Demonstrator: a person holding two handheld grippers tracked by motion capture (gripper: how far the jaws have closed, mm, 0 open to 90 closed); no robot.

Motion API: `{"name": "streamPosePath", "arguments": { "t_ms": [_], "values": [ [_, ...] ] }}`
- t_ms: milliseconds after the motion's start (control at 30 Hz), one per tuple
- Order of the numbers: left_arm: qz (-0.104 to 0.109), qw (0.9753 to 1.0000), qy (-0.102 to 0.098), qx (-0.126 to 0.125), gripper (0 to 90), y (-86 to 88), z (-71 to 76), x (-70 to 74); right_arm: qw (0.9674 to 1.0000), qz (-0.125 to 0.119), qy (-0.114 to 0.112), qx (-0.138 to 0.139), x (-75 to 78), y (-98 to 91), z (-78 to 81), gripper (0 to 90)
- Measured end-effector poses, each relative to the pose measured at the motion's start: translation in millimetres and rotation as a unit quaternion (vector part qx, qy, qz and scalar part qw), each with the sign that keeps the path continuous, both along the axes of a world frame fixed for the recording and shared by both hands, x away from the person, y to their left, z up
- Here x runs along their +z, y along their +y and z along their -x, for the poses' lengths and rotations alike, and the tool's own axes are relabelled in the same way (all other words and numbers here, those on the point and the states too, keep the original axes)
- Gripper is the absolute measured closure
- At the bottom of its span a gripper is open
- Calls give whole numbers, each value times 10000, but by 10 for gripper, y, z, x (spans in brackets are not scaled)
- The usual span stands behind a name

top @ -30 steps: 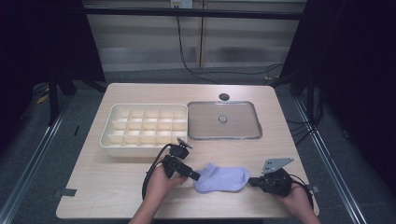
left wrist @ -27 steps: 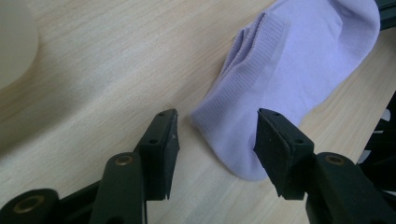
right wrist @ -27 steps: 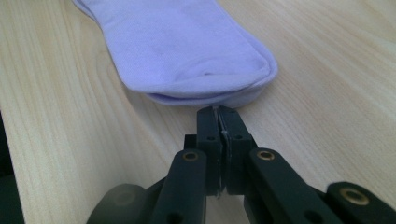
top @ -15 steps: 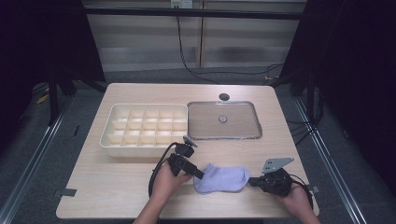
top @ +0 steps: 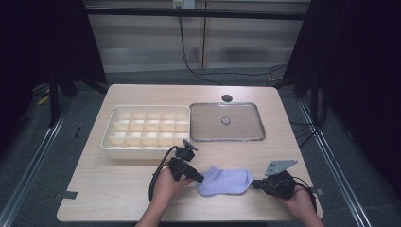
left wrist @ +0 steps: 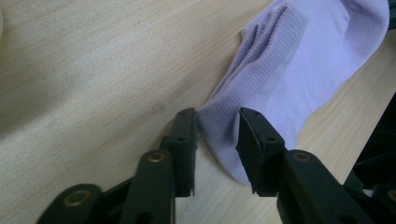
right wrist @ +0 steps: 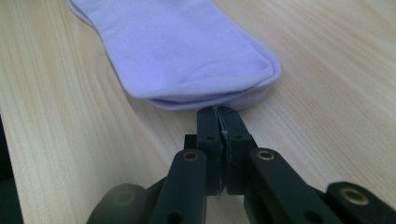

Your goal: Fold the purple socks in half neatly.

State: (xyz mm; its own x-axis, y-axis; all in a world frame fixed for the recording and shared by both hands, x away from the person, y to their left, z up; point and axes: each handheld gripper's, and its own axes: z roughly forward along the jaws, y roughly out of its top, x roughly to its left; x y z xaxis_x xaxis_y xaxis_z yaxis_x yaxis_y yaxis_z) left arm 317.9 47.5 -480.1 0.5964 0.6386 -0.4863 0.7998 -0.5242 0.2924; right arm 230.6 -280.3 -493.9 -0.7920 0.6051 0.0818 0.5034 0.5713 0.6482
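The lilac sock [top: 225, 180] lay flat on the near part of the table [top: 118, 189], between the two hands and well short of the divided tray [top: 109, 137] and the metal-rimmed lid [top: 226, 138] farther back. The left gripper [left wrist: 218, 135] had just been closing around the ribbed cuff at the sock's left end; in its own view the jaws stood a little apart with the cuff fabric bunched between them, the pads not yet clearly pressing. The right gripper [right wrist: 218, 114] was pressed together at the toe end, its tips touching the sock's rim; whether any fabric was caught between them could not be told. The likeliest trouble was a shallow bite on the left: only the corner of the cuff sat between the jaws, so a lift might pull it free or take just one layer and let the sock fall open. If the right gripper held nothing, the toe would drag on the table and the sock would swing or fold unevenly. Pulling the two ends apart too hard could also stretch the knit.
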Motion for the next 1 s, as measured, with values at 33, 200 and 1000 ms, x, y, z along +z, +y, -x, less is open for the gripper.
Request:
{"name": "streamPosePath", "arguments": {
  "t_ms": [33, 200, 1000],
  "values": [
    [32, 10000, -28, 5, 696, -5, 3, -12, 10000, -3, 3, -3, 0, 0, 0, 879],
    [41, 10000, -3, -59, 782, -6, -3, -30, 10000, -11, 6, -9, -1, 3, 0, 879],
    [248, 9997, 80, -23, 836, 24, -87, 86, 9999, -93, 35, 84, -9, 62, -5, 882]
  ]
}}
